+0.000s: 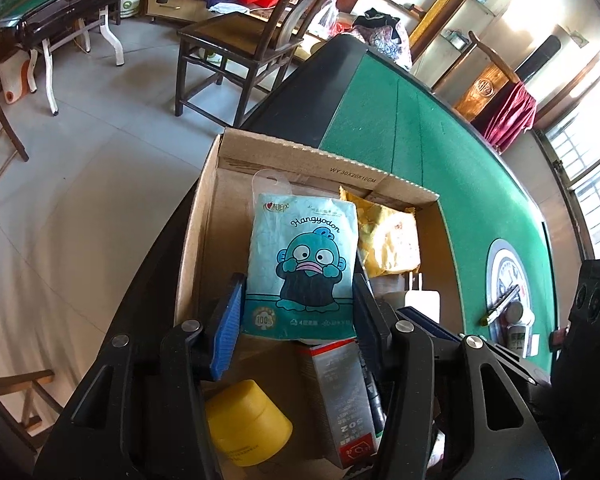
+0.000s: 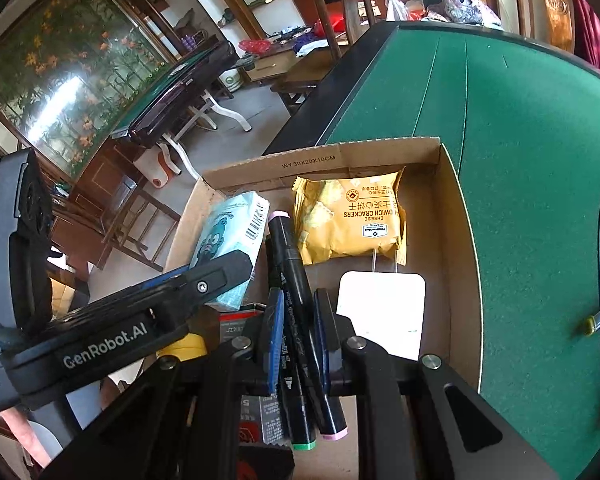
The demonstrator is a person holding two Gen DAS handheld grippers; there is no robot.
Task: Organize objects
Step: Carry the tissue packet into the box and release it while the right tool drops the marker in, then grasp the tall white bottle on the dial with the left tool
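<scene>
So both my grippers are down in the cardboard box (image 2: 456, 208), which sits at the corner of the green felt table (image 2: 520, 128); the box's left wall is right at the table edge, floor beyond it. My left gripper (image 1: 298, 304) is clamped about halfway open on the blue tissue pack (image 1: 302, 256), held upright at center frame in the left view. There's open floor of the box along its left wall and behind the pack. My right gripper (image 2: 296, 332) is pinched nearly closed on two black markers (image 2: 290, 264) side by side, pink and green caps poking out toward the bottom of the frame.

Pretty cramped in here. The yellow cracker packet (image 2: 350, 216) lies against the far wall, the white charger plug (image 2: 382, 312) sits just right of my right fingers, with bare cardboard between it and the right wall. Bottom of the left view: a yellow jar (image 1: 246, 424) and a grey-red carton (image 1: 340, 396) right under the tissue pack. My left gripper's finger crosses the right view, close beside the markers.
</scene>
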